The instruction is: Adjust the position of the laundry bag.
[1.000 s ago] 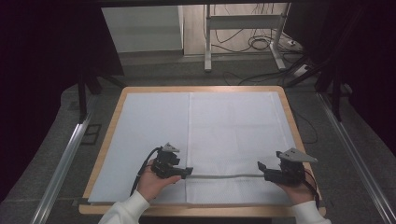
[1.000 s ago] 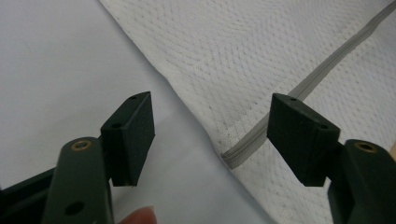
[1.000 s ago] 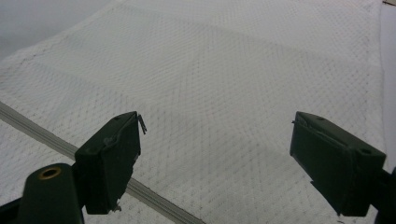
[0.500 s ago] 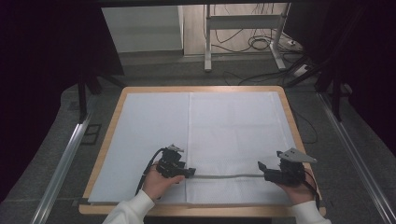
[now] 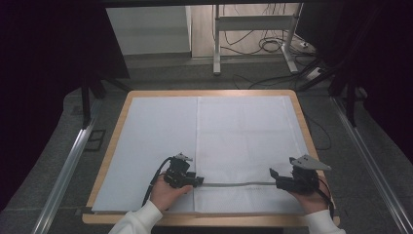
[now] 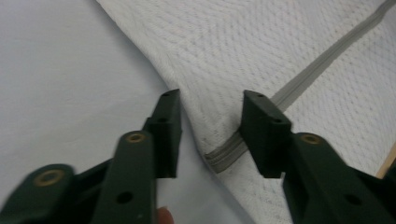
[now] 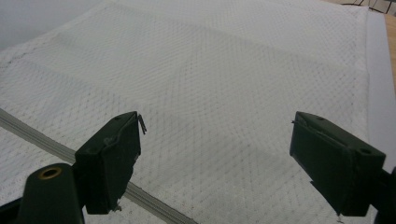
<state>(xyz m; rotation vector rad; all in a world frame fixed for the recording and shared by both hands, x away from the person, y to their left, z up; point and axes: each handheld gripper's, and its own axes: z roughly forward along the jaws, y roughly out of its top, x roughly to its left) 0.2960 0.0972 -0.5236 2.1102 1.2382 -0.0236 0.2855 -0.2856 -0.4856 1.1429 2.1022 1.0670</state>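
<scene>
- Mesh laundry bag (image 5: 246,146) lies flat on the right half of the pale sheet (image 5: 151,141) that covers the wooden table (image 5: 115,141), its grey zipper (image 5: 238,184) running across near my edge of the table.
- Its left edge sits about at the sheet's middle line; its right edge stops just short of the table's right rim.
- My left gripper (image 5: 197,181) rests at the zipper's left end, low on the bag's left edge.
- In the left gripper view, the zipper's end (image 6: 223,156) and the bag's folded corner lie between my two black jaws, near the right-hand one.
- Those jaws have just been closing; they stand half-narrowed, with a gap on each side of the fabric, so the pads (image 6: 261,133) do not yet press on it.
- My right gripper (image 5: 273,176) sits at the zipper's right end, near the bag's right edge, well apart from the left gripper.
- In the right gripper view, its jaws gape wide over the white mesh (image 7: 224,93), nothing clamped between them.
- There the zipper (image 7: 28,130) passes slantwise under the left-hand jaw, close to its tip.
- Both of my hands (image 5: 163,194) come in from the near edge of the table.
</scene>
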